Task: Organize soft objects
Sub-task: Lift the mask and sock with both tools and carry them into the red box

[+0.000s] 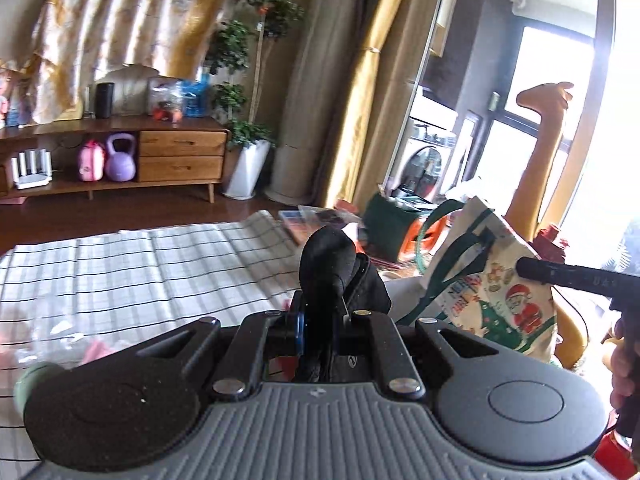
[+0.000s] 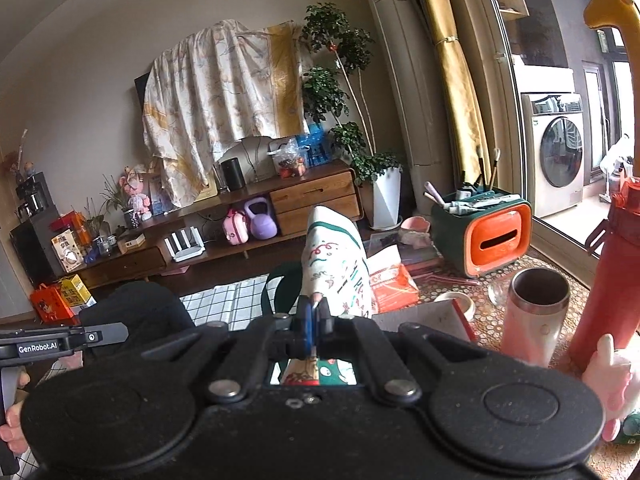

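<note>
Low centre of the left wrist view, the left gripper (image 1: 320,316) is clamped tight on a black cloth (image 1: 332,264) that stands up between its jaws. Right of it, the Christmas bag (image 1: 496,292) hangs mid-frame, the right gripper's arm reaching in from the right edge. In the right wrist view, the right gripper (image 2: 314,316) pinches the bag's (image 2: 340,256) edge at centre, jaws closed. Beyond lies a checked sheet (image 1: 140,264), then a wooden cabinet (image 1: 180,156) at upper left.
</note>
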Motion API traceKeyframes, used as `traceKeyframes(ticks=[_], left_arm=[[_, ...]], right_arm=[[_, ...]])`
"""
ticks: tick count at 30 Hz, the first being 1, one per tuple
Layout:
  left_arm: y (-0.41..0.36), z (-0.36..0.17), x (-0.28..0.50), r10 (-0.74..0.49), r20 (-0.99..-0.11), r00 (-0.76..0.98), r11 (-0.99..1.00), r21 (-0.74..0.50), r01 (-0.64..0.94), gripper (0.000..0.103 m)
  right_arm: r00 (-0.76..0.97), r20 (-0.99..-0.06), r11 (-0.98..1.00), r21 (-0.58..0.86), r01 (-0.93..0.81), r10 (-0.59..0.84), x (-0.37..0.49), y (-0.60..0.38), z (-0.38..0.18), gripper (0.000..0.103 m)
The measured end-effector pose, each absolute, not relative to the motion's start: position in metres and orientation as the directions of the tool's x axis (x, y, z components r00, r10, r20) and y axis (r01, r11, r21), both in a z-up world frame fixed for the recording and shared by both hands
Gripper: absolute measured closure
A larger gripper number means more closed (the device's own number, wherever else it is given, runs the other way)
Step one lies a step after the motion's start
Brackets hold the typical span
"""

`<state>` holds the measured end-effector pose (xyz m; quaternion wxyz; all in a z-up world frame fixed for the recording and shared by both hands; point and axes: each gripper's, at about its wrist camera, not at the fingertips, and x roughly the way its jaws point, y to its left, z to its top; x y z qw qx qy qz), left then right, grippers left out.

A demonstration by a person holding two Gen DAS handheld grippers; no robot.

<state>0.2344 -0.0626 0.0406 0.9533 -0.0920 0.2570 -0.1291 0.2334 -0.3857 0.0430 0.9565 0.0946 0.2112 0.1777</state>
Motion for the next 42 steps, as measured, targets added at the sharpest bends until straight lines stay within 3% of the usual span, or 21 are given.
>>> traceKeyframes(ticks=[17,35,42], left_arm=[[-0.182,-0.007,0.317,-0.332,-0.569,0.752,0.943,-0.183,0.279,0.091],[-0.206,-0.074,0.363,-0.331,-0.716,0.614,0.941,-0.202,0.272,0.091],[-0.205,-0.092,0.368,-0.31,-0.77,0.557,0.947,-0.198,0.253,0.091]], right_arm=[[0.83,-0.484,0.952,0.255,-0.168,0.276,0.294,-0.43,-0.027,0.102],[0.726,-0.599,0.94,0.261,-0.22,0.336,0.332,-0.401,-0.082,0.101],[0.665,-0.655,0.933,0.278,-0.229,0.358,0.331,-0.392,-0.1,0.094]])
